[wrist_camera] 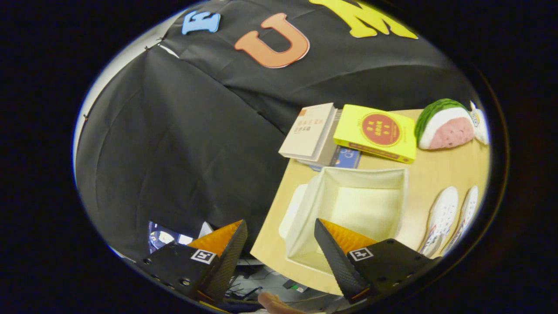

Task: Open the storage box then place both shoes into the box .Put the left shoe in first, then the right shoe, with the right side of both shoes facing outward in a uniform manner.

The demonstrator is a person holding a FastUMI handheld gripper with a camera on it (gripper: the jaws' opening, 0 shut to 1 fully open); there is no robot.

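Note:
The cream storage box [305, 218] stands open on the wooden table [440, 168], its inside bare. Its lid [291, 208] lies beside it on the side away from the shoes. Two white shoes [442, 218] [465, 214] lie side by side on the table, on the other side of the box. My gripper [281, 233] is open and holds nothing. One fingertip hangs over the box's near corner, the other is off the table edge, over the black cloth.
Beyond the box lie a beige book [307, 133], a yellow book [377, 133] and a blue one [346, 158] under them. A watermelon-slice toy [444, 126] sits past the shoes. A person's fingers [272, 302] and cables [248, 279] are below the table edge.

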